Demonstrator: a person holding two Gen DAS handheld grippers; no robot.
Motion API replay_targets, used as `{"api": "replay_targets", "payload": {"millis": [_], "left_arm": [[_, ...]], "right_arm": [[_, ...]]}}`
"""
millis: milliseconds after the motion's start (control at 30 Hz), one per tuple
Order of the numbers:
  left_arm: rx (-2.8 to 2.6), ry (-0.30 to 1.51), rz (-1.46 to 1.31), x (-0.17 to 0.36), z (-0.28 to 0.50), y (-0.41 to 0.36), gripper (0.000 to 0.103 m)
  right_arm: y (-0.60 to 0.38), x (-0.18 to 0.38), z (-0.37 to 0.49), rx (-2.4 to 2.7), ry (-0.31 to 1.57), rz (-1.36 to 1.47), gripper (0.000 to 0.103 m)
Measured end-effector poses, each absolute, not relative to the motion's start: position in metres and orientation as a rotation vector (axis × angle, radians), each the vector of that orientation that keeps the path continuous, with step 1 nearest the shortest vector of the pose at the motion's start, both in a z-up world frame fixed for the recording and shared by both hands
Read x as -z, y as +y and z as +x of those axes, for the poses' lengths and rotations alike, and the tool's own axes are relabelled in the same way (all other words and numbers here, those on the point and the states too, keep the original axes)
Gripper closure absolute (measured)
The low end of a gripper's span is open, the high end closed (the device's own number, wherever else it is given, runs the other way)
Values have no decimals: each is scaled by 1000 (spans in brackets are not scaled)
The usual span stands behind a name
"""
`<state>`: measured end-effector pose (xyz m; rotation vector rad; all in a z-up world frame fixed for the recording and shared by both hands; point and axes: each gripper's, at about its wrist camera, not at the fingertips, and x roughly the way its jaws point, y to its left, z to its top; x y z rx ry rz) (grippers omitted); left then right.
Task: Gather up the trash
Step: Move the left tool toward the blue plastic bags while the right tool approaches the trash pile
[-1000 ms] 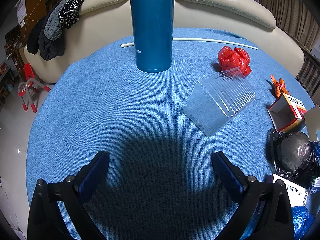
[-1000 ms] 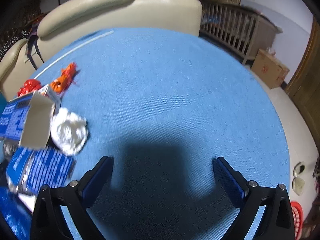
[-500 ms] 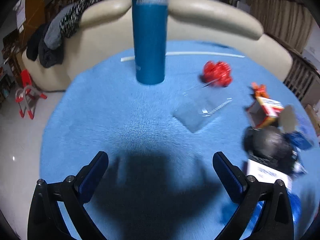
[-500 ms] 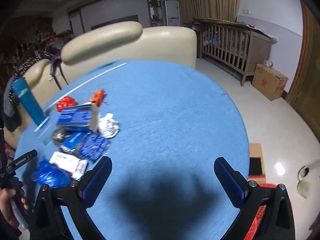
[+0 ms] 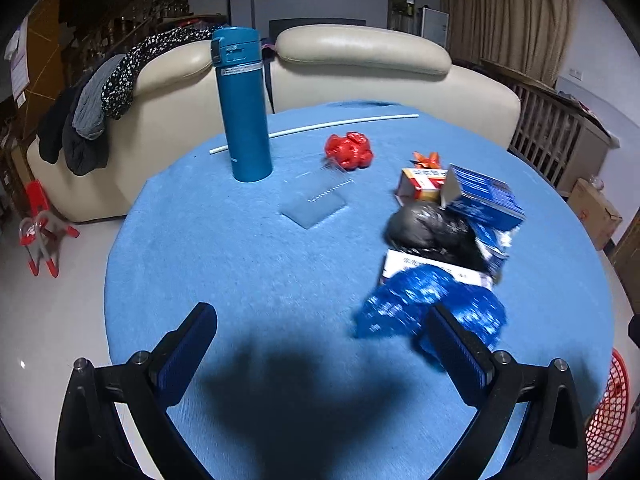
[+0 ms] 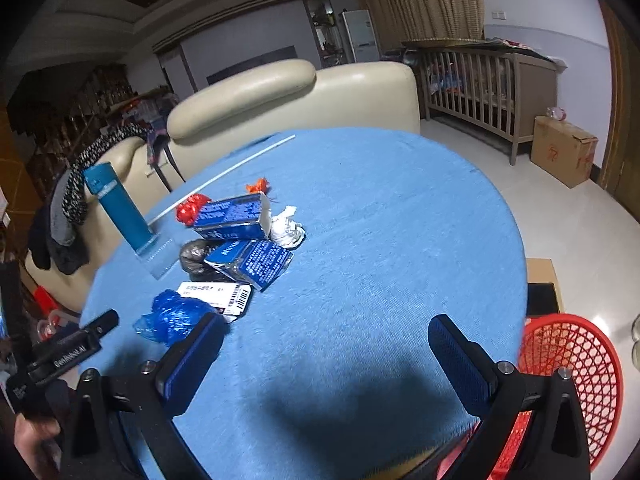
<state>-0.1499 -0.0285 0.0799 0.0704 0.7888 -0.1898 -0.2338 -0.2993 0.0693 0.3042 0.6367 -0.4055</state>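
the round blue table (image 6: 400, 208) lies bare along its right edge above one red basket (image 6: 576, 360), one bottle (image 5: 242, 108) stands far left, perhaps nine bits of trash (image 6: 236, 240) cluster mid-left, and the left gripper (image 5: 320, 332) and right gripper (image 6: 324, 344) gape wide, empty.
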Motion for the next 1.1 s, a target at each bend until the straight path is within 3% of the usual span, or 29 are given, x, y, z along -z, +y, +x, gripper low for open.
{"api": "replay_targets", "payload": {"millis": [500,1100], "left_arm": [[217,766,82,-96,-178,-44,0],[258,852,38,-73,-166,-67,0]], "right_arm": [[-297,-87,-274,396,545,371,0],[-316,-52,-273,426,608,420,0]]}}
